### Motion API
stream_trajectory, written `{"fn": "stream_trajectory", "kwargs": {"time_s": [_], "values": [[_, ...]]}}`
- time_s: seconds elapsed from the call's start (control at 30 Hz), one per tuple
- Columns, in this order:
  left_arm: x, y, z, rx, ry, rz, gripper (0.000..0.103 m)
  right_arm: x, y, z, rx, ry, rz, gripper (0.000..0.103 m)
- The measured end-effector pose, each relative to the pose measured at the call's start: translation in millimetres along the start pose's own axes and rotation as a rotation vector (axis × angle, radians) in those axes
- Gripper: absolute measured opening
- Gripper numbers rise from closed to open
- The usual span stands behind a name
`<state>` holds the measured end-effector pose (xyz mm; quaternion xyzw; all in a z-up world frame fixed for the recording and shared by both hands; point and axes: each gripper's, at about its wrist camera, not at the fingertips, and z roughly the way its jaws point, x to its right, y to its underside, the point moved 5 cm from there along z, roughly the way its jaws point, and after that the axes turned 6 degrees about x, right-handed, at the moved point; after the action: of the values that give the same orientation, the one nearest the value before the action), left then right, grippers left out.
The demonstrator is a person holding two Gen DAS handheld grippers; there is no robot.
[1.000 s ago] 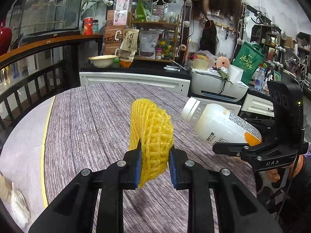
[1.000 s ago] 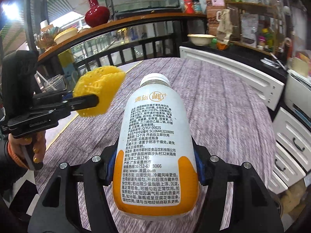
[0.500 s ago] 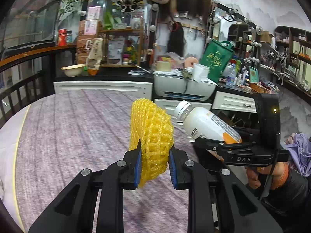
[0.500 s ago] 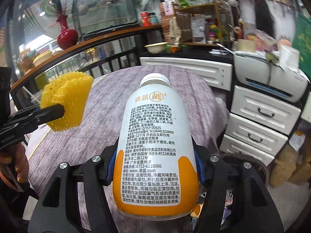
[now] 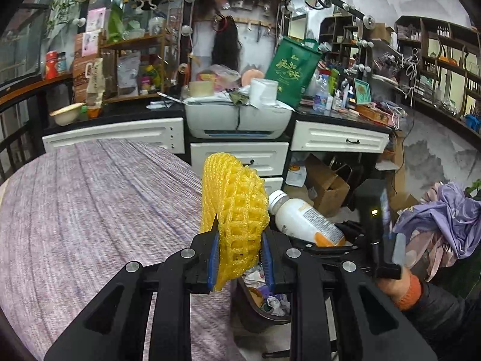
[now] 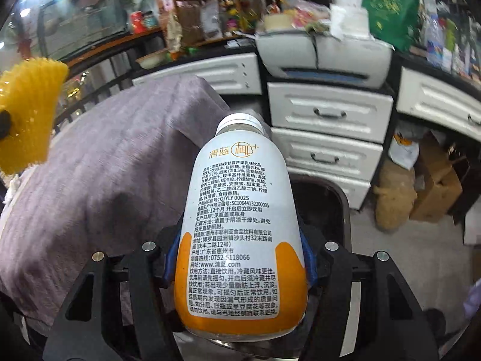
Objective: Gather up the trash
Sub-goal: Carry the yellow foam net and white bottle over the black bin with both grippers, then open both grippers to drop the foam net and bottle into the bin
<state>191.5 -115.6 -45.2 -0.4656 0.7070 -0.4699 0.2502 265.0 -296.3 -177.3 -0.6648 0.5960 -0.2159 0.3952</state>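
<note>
My left gripper (image 5: pixel 240 246) is shut on a yellow foam fruit net (image 5: pixel 234 207) and holds it in the air past the table's right edge. My right gripper (image 6: pixel 240 258) is shut on a white and orange drink bottle (image 6: pixel 240 225), cap pointing away. The bottle (image 5: pixel 303 218) also shows in the left wrist view, just right of the net, above a dark trash bin (image 5: pixel 264 310) with crumpled waste in it. In the right wrist view the bin's dark rim (image 6: pixel 339 198) lies right behind the bottle, and the net (image 6: pixel 27 114) sits at the far left.
A table with a purple-grey cloth (image 5: pixel 90 216) lies to the left. White drawers (image 5: pixel 240 156) and a printer (image 5: pixel 237 120) stand behind the bin. Cardboard boxes (image 5: pixel 324 186) sit on the floor to the right, and purple cloth (image 5: pixel 445 216) lies at the far right.
Both grippers have swung right, off the table and toward the drawers. The trash bin has come into view under them. Both still hold their items.
</note>
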Motion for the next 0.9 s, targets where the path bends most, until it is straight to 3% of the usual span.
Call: {"fn": "stream_trajectory", "kwargs": {"time_s": [0.3,0.4,0.9], "values": [[36,20,51,-0.098,0.071,0.002,0.023,32,52,56,-0.131,0.068,0.066,0.063],[45,33,69,-0.145,0.087,0.002,0.023,41,62,61,-0.151,0.082,0.105,0.074],[70,63,127,-0.286,0.107,0.009,0.023,87,50,-40,0.047,0.201,0.184,0.084]]}}
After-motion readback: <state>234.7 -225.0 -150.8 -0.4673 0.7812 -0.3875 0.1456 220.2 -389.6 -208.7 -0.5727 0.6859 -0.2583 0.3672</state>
